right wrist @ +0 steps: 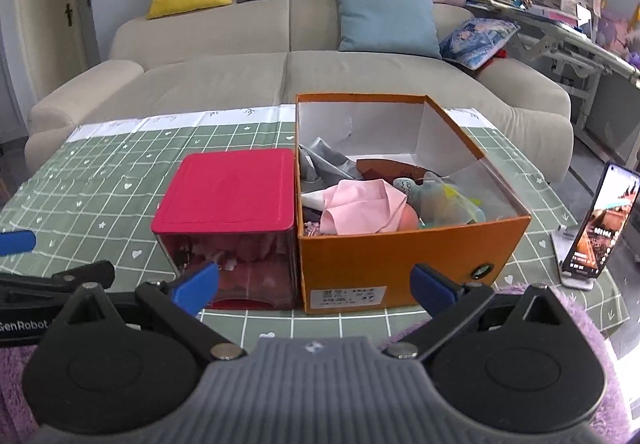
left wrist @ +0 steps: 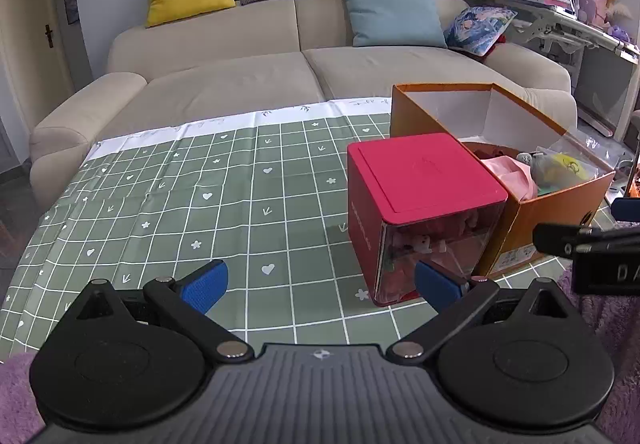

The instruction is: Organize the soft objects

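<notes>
Both grippers, left gripper (left wrist: 320,280) and right gripper (right wrist: 314,284), are held spread and empty above the tabletop (left wrist: 240,184); beyond, soft objects (right wrist: 360,204) are gathered in the orange cardboard box (right wrist: 400,260), set against a red-lidded box (right wrist: 228,192).

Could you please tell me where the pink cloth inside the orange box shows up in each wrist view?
Left wrist: pink cloth right of centre, partly hidden behind the red box.
Right wrist: pink cloth near centre, in the orange box.
Shared landmark: the red box, beside the orange box.
</notes>
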